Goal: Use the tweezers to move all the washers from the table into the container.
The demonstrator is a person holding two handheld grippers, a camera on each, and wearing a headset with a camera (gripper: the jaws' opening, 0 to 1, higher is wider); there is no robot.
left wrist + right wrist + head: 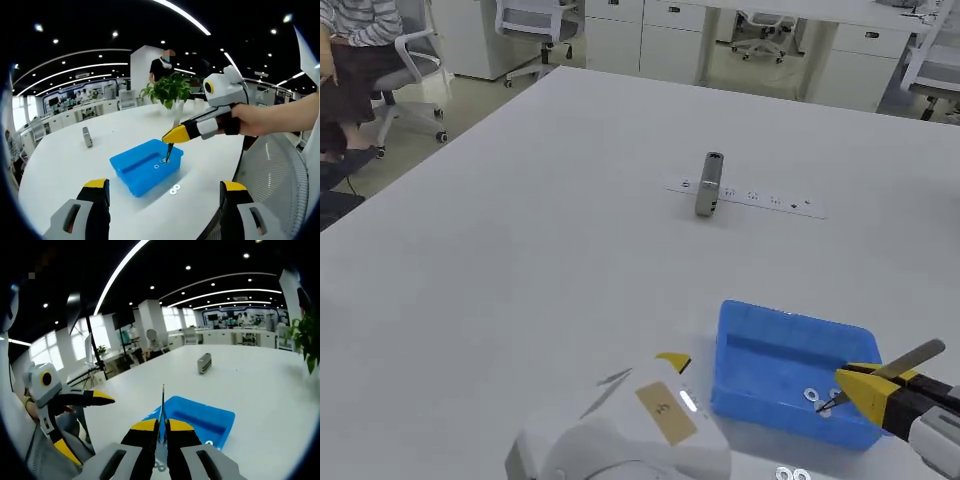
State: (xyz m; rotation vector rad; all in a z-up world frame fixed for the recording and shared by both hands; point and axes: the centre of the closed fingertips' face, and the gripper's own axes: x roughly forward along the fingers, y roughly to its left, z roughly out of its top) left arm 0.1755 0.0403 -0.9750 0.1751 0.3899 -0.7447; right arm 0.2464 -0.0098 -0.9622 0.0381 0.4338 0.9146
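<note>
Left gripper (642,372): jaws spread wide, empty, at near edge of table (570,250). Washer pair (792,474): on table just beside near wall of container (760,412), on near-edge side. Right gripper (855,386): clamped on tweezers (912,356), tips down inside container, beside binned washers (812,396). Can't tell if tips hold one. Est. next pick: tips back over near wall to pair. Right gripper is nearer.

Grey device (710,184), power strip (752,197), plant (167,90)
</note>
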